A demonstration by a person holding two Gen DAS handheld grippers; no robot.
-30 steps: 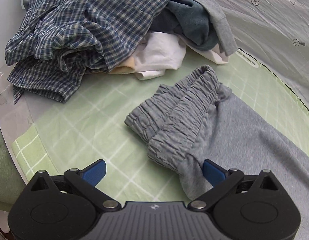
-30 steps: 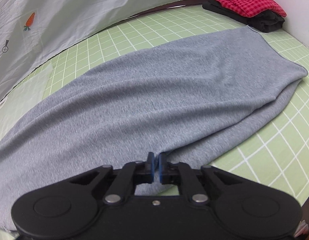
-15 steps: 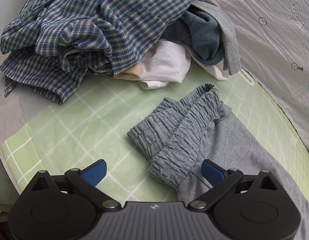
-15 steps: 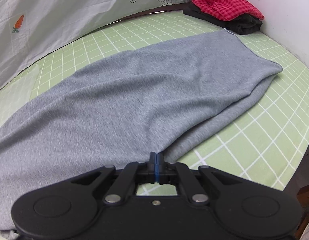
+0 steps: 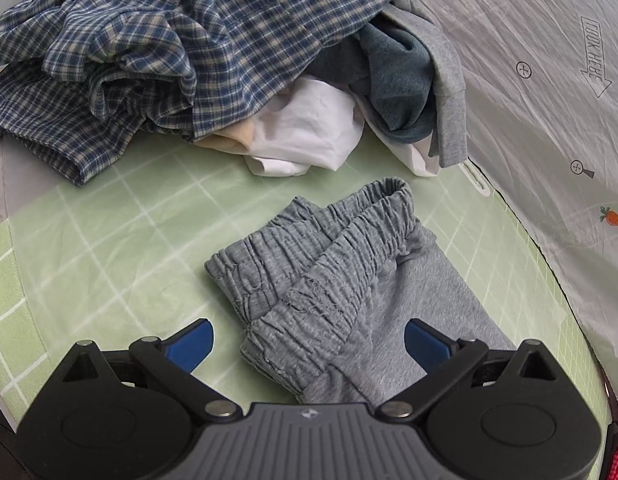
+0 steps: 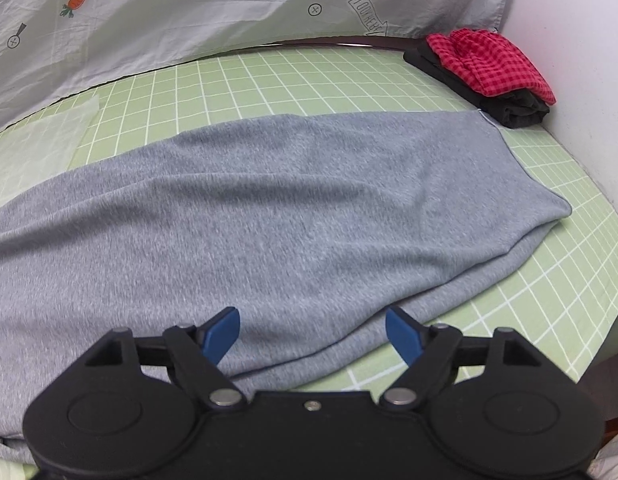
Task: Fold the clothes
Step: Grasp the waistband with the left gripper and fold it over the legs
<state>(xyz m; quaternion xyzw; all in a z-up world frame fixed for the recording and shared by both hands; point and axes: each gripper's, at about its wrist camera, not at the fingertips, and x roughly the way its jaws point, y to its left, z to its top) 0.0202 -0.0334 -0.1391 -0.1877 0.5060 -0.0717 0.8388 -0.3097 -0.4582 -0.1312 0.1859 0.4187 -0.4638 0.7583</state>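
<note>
Right hand-held gripper opening — trousers released.

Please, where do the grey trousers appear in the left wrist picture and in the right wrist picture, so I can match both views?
Left wrist: the grey trousers lie at lower centre; the gathered waistband is just beyond the gripper.
Right wrist: the grey trousers stretch across the middle; the leg end is at the right.
Shared landmark: the green grid mat under them.

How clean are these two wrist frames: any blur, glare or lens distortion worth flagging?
Left wrist: sharp, soft even light, no glare; fisheye bends the green grid mat and darkens the corners. Right wrist: equally sharp on the grey pants; the mat's far edge bows, and the opening right gripper casts only faint shadow.
</note>
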